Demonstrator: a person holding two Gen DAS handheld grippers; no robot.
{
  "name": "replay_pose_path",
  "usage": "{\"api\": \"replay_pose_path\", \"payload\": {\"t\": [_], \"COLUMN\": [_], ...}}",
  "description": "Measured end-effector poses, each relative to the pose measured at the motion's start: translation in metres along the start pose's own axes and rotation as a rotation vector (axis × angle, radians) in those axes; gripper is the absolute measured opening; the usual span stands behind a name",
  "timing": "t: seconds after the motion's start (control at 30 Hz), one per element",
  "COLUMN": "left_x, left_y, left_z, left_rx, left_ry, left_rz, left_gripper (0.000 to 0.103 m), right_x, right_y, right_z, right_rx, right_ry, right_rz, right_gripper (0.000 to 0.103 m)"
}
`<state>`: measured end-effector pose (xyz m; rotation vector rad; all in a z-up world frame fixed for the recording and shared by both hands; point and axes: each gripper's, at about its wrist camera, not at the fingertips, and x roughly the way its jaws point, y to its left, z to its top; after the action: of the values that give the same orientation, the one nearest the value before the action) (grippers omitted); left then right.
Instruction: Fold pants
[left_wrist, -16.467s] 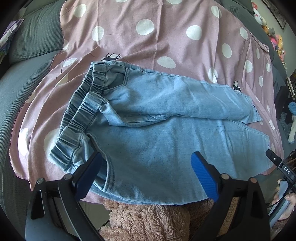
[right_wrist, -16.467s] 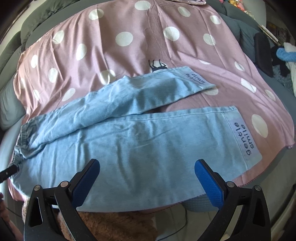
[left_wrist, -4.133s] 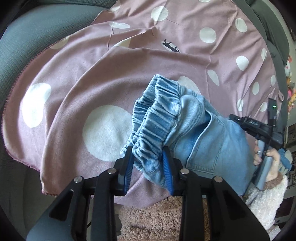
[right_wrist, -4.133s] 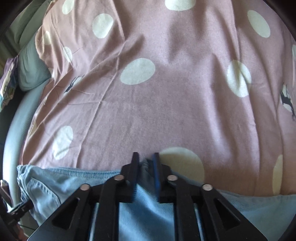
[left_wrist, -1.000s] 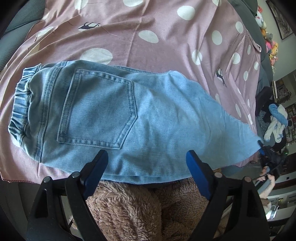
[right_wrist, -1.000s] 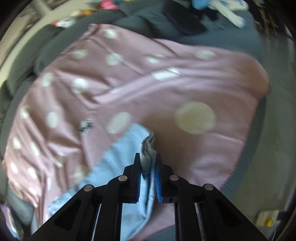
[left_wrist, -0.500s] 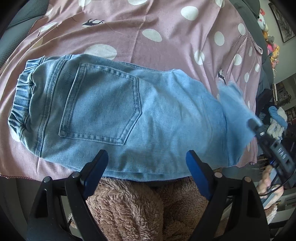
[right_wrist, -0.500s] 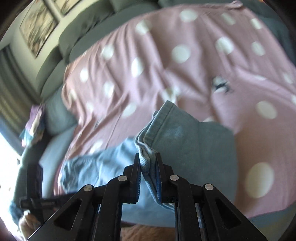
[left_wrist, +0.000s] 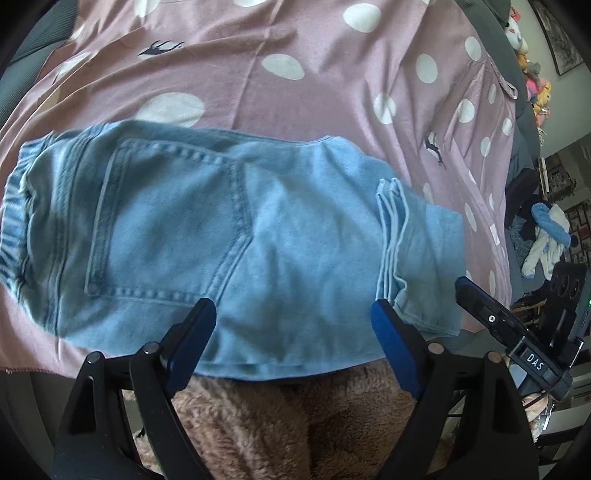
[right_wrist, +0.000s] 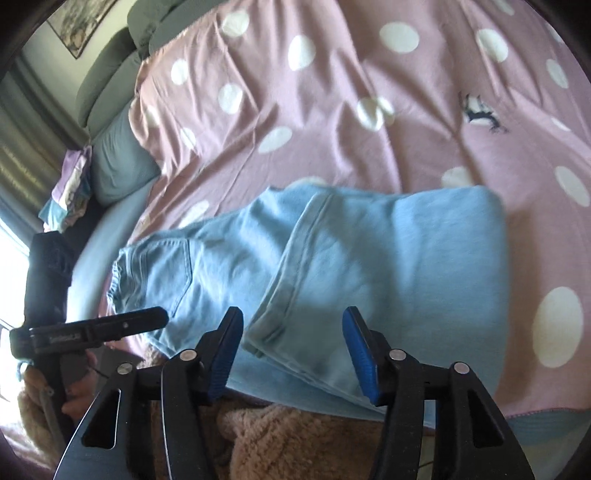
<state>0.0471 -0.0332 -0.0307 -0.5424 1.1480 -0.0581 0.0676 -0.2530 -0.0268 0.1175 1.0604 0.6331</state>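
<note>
Step in hand: the cuff end of the pants (left_wrist: 229, 236) has been laid back over the legs, and the right gripper (right_wrist: 291, 354) has just been opening its jaws; nothing sits between them, so the hem is released. The left gripper (left_wrist: 291, 343) hangs with jaws wide and empty above the near edge of the denim; it holds nothing.

Judgement: one lengthwise fold and a first crosswise fold appear done; the overlap is short and reaches only part way toward the seat. The next move would call for squaring the folded cuffs (left_wrist: 391, 236), which sit slightly skewed, then a further fold toward the waistband (left_wrist: 14, 221); a grip through all layers at the folded end would be needed to keep them from sliding apart.

Condition: light blue denim, back pocket (left_wrist: 166, 218) uppermost, elastic waistband gathered at the left; stacked hem edges show on top at the right; surface mostly flat with soft creases. Location: on the pink polka-dot bedspread (left_wrist: 295, 33) of the bed, near its front edge.
</note>
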Motion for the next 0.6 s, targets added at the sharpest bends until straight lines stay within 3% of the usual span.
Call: {"api": "replay_pose_path", "payload": {"t": [0.2,0.4,0.5,0.6], "left_x": [0.030,0.080,0.100,0.110], "left_y": [-0.039,-0.071,-0.080,-0.089], "left_z": [0.025,0.052,0.061,0.067], "left_rx": [0.089,0.135,0.147,0.146], "left_ry": [0.025,0.089,0.118,0.134], "left_rz": [-0.049,-0.115,-0.105,-0.193], "left_gripper": [0.082,0.053,0.046,0.038], "right_x": [-0.031,-0.041,-0.039,-0.036], "right_y": [-0.049,-0.086,-0.096,-0.105], "right_z": [-0.007,-0.023,-0.031,-0.037], "right_rx": [0.112,0.218,0.250,0.282], "right_ry": [-0.081,-0.090,-0.074,-0.059], "right_rz": [-0.186,-0.284,-0.307,-0.303], "right_gripper": [0.060,0.059,0.059,0.059]}}
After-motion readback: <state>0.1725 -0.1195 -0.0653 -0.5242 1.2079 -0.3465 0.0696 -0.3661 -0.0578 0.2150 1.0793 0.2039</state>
